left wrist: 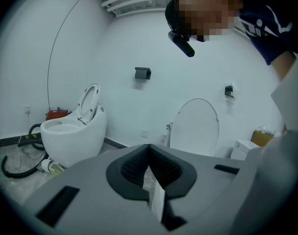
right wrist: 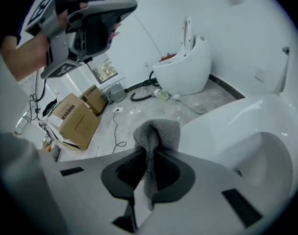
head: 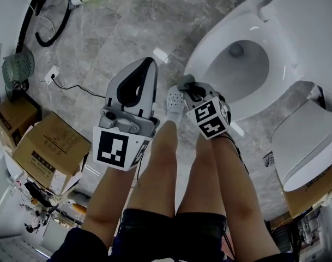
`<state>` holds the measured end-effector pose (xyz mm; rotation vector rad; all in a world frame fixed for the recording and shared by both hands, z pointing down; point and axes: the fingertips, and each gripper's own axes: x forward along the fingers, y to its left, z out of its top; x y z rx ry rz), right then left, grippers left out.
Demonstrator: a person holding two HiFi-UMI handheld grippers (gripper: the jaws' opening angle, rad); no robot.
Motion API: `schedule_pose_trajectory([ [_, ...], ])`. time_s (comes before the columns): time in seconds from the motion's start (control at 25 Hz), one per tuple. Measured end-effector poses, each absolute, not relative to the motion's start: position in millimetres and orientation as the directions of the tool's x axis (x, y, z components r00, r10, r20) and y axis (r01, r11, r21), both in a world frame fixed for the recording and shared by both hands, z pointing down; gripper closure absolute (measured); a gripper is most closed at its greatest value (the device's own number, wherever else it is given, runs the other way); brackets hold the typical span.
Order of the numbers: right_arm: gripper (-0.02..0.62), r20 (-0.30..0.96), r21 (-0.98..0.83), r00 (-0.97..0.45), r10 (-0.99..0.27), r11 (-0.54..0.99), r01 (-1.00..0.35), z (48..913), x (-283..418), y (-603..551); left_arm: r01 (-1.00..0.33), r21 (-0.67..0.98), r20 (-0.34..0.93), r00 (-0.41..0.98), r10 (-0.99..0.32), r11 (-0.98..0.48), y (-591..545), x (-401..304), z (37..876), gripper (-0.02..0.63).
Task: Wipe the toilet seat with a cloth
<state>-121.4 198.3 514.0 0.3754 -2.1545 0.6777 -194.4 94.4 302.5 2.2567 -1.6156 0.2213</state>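
The white toilet point(head: 247, 100) stands at the upper right of the head view, seat point(head: 217, 48) down around the open bowl and lid point(head: 313, 31) raised. My right gripper point(head: 188, 86) hovers just off the seat's near-left rim, shut on a grey knitted cloth point(head: 186, 82). In the right gripper view the cloth point(right wrist: 157, 131) bunches up out of the jaws, with the toilet's rim point(right wrist: 237, 116) just beyond. My left gripper point(head: 148, 63) is held up over the floor to the left, shut with nothing in it point(left wrist: 149, 148).
Cardboard boxes point(head: 51, 149) and a green fan point(head: 17, 70) sit at the left, with a black hose point(head: 46, 21) and a power cable on the marble floor. A second toilet point(left wrist: 73, 131) stands by the wall. A white toilet part point(head: 307, 146) lies at right. The person's legs fill the bottom.
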Motion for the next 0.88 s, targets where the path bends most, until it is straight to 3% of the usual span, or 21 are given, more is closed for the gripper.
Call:
schedule_pose_trajectory([
  [0.12,0.548,0.791,-0.308,-0.61,-0.03,0.843,-0.441,512,-126,189,-0.939,0.198,0.324,0.333,-0.885,-0.281,93,-200,304,0.594],
  [0.36,0.546,0.796,-0.419,-0.556,0.24,0.881,-0.219,514,-97,272,-0.929,0.218,0.312,0.356,-0.881,-0.298,91,-203,307,0.594],
  [0.52,0.547,0.789,-0.472,-0.535,0.302,0.855,-0.215,515,-65,309,-0.92,0.236,0.316,0.377,-0.871,-0.313,89,-207,312,0.594],
  [0.68,0.548,0.797,-0.429,-0.56,0.227,0.865,-0.26,517,-77,295,-0.913,0.24,0.314,0.395,-0.863,-0.331,86,-216,314,0.594],
  [0.88,0.548,0.78,-0.328,-0.626,-0.006,0.848,-0.416,520,-106,210,-0.915,0.235,0.3,0.389,-0.871,-0.328,78,-226,309,0.594],
])
